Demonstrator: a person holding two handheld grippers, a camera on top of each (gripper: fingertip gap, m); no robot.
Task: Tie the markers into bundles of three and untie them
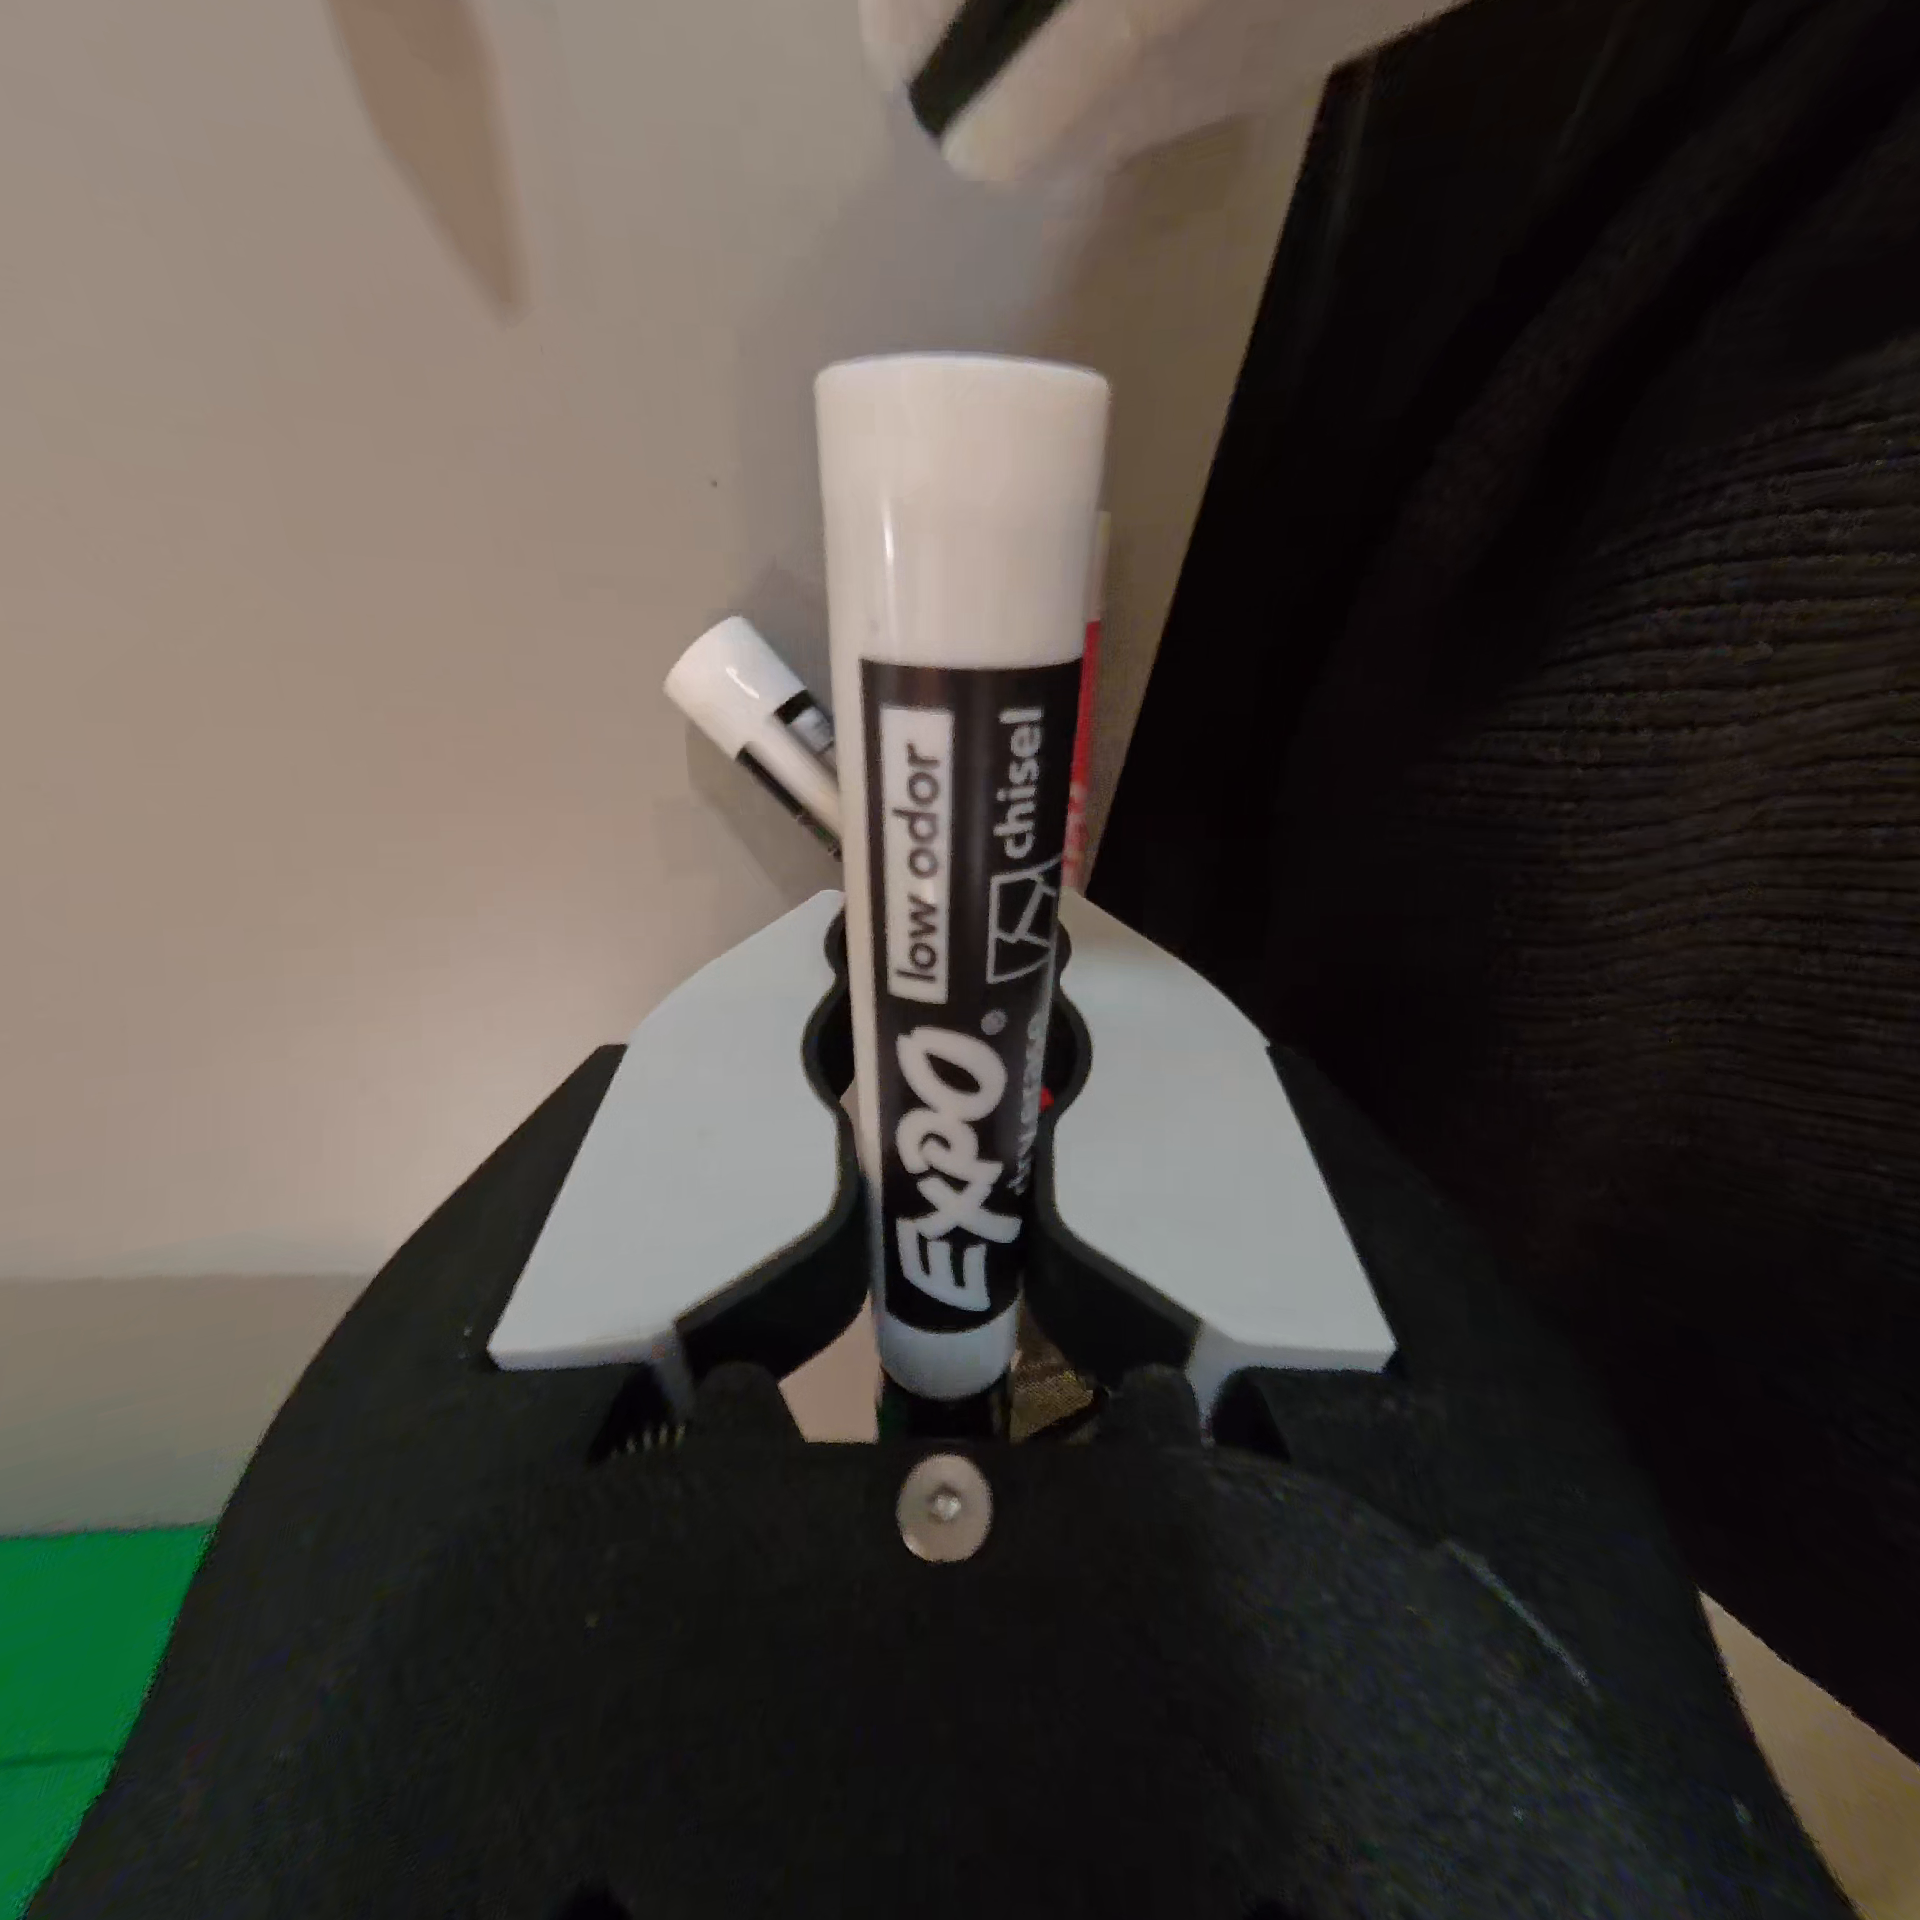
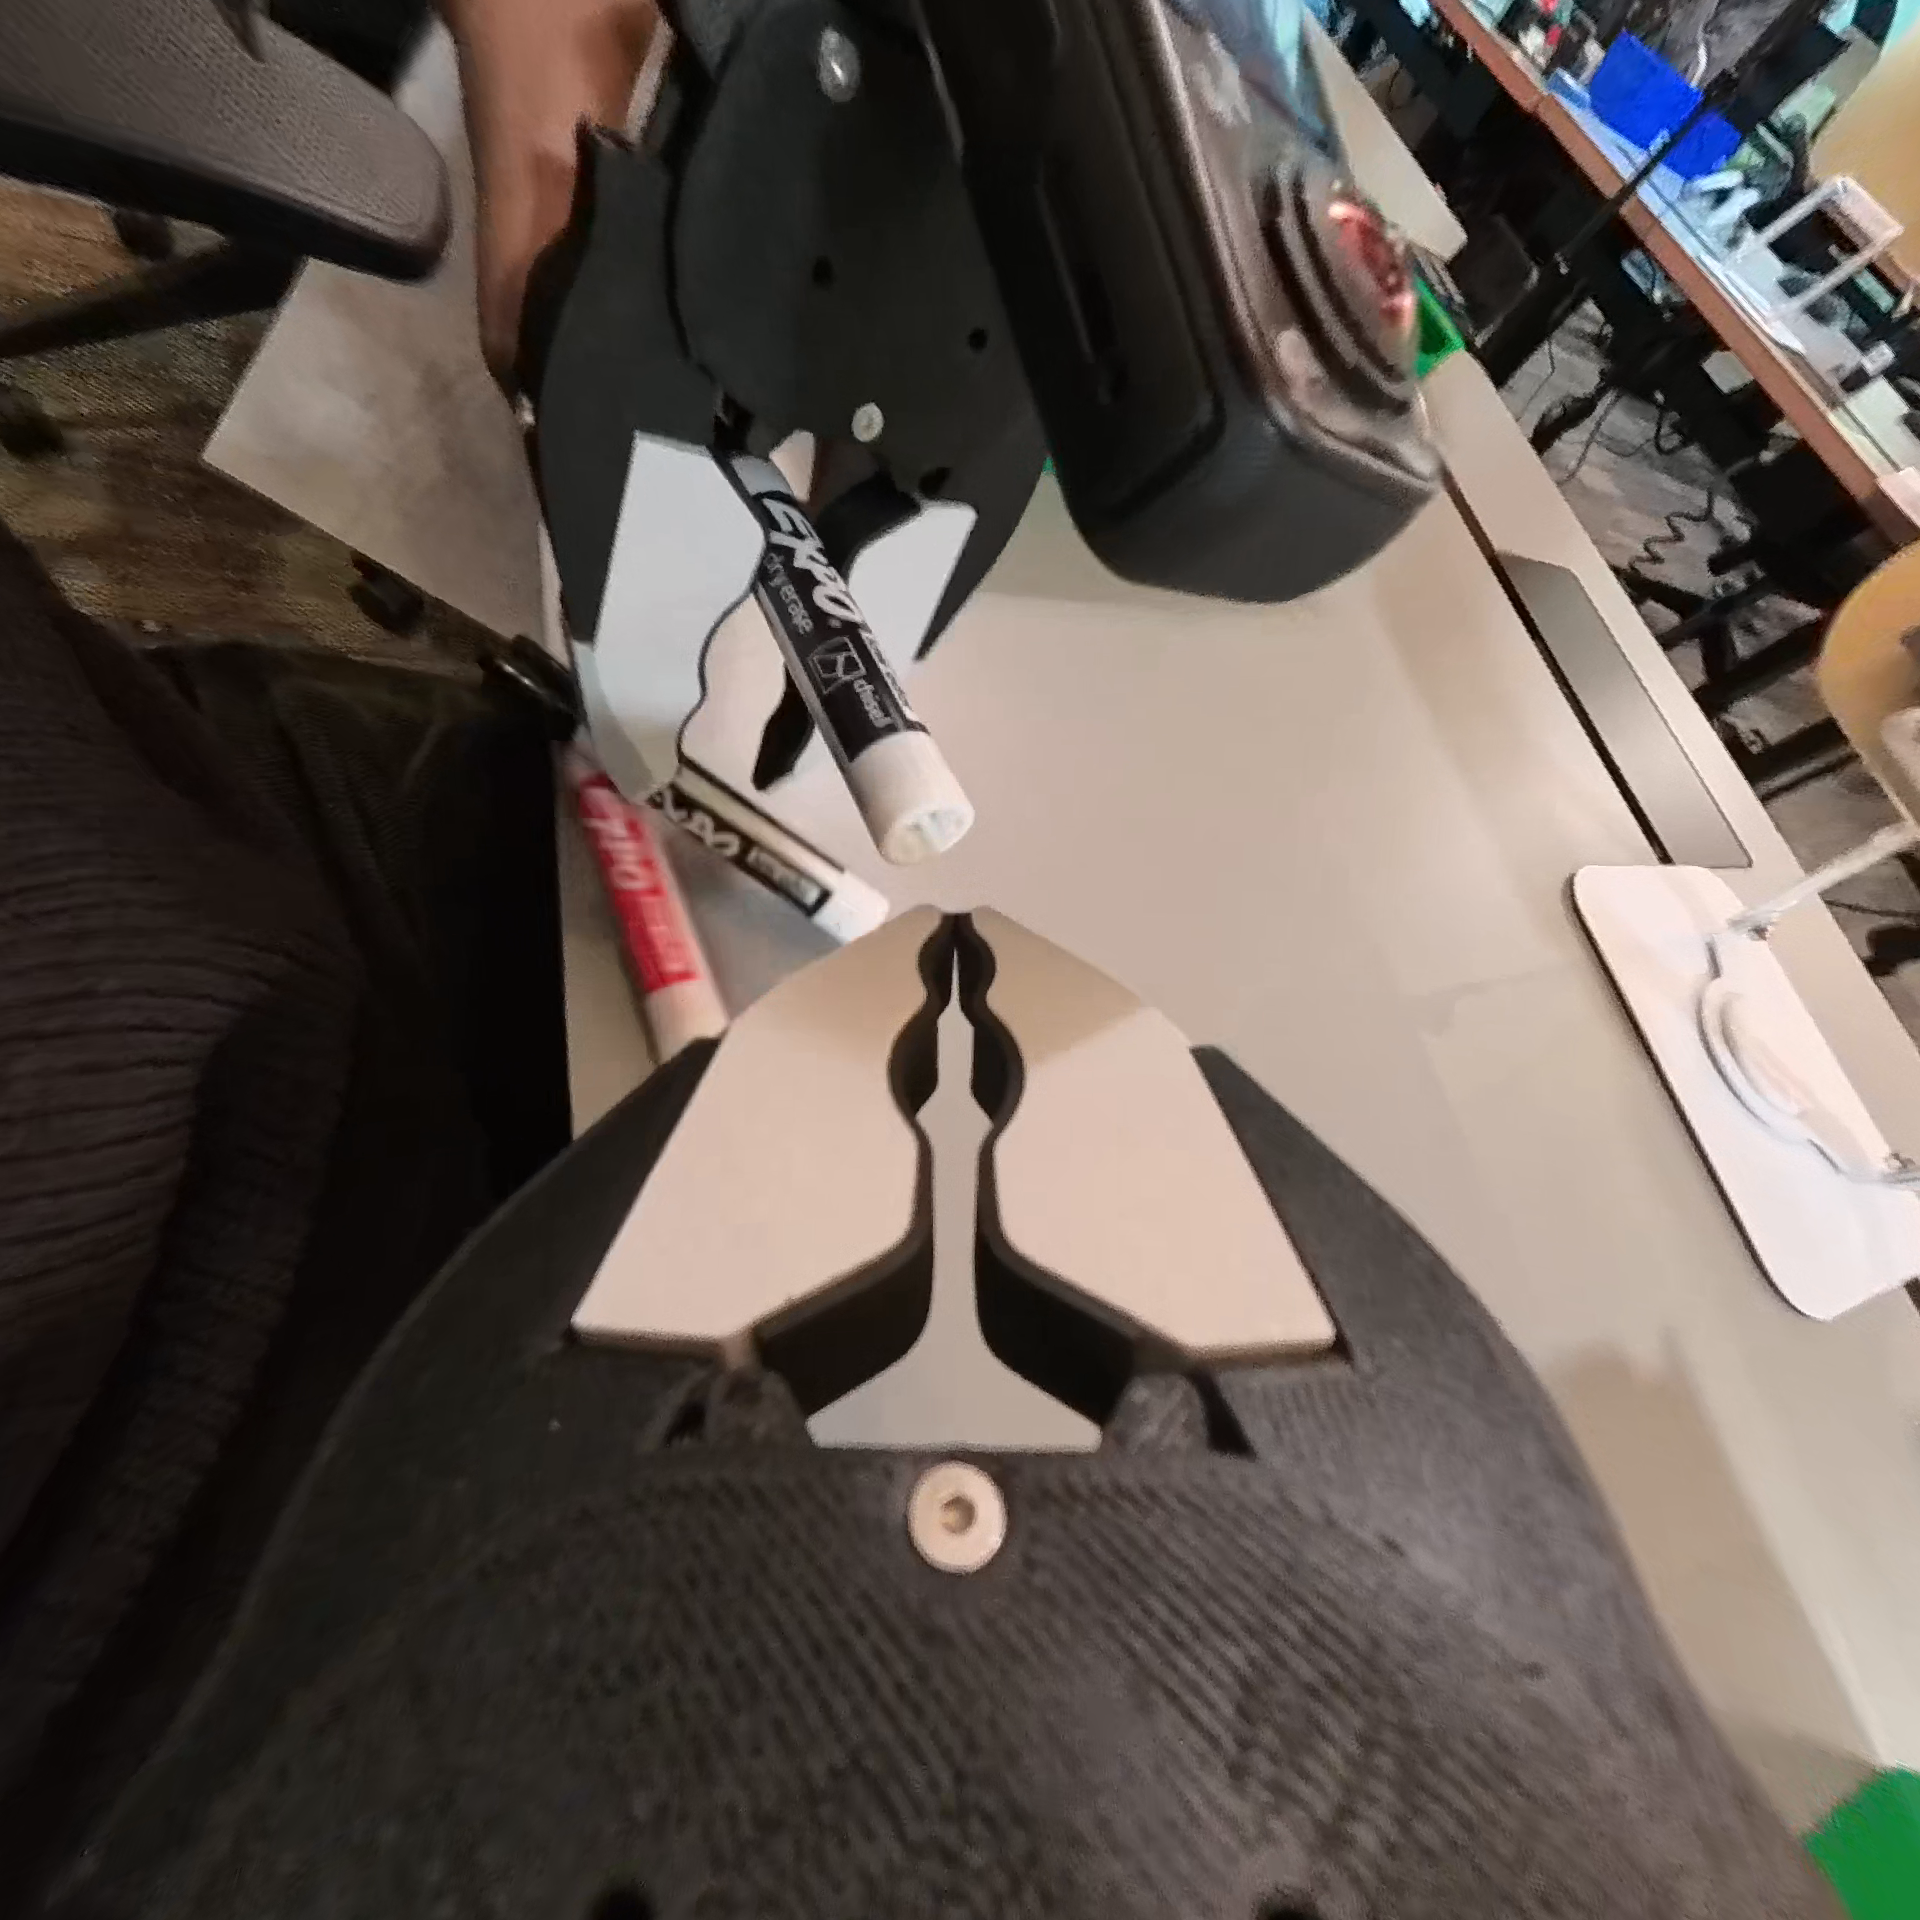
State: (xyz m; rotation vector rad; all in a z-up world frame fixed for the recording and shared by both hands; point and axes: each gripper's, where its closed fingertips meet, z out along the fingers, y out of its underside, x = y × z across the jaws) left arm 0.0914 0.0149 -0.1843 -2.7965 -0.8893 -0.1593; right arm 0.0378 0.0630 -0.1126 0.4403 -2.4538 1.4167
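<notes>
My left gripper [image 1: 956,920] is shut on a whiteboard marker [image 1: 956,582] with a white barrel and a black label. The marker lies along the fingers, its flat white end pointing forward. In the right wrist view the left gripper [image 2: 774,665] holds this marker [image 2: 847,665] tilted down above the table. My right gripper [image 2: 961,920] is shut and empty, its tips just in front of the marker's end, not touching it. It shows blurred at the top of the left wrist view [image 1: 997,94]. A second black-labelled marker [image 2: 790,878] and a red-labelled marker [image 2: 639,904] lie on the table [image 2: 1247,831] below.
Dark ribbed fabric [image 2: 208,1039] fills the left side, by the table edge. A white flat stand base [image 2: 1704,1091] sits at the right. A grey chair [image 2: 208,114] is at the far left. Desks with clutter [image 2: 1714,156] stand beyond. A green patch [image 1: 94,1662] is low left. The gap from one gripper's tips to the other's is roughly 10 cm.
</notes>
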